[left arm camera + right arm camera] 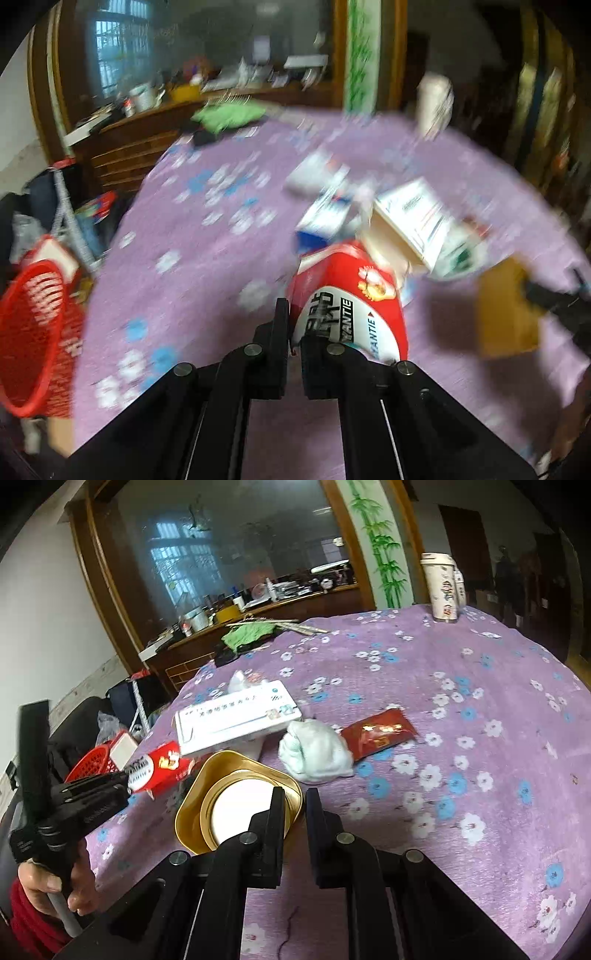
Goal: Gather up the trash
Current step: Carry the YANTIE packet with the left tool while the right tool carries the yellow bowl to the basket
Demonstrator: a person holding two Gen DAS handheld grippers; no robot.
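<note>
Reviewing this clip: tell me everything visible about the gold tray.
The gold tray is a shallow, shiny, metal-looking dish, roughly square with rounded corners and a raised rim. A round well inside holds a white disc. It is tilted, open side toward the right wrist camera. The right gripper is shut on its near rim. It is beside the crumpled pale tissue, just above the purple floral tablecloth.

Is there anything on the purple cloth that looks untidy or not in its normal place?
Yes. A crumpled pale tissue wad and a red wrapper lie loose on the tablecloth, beside the white box. Nothing looks spilled.
</note>
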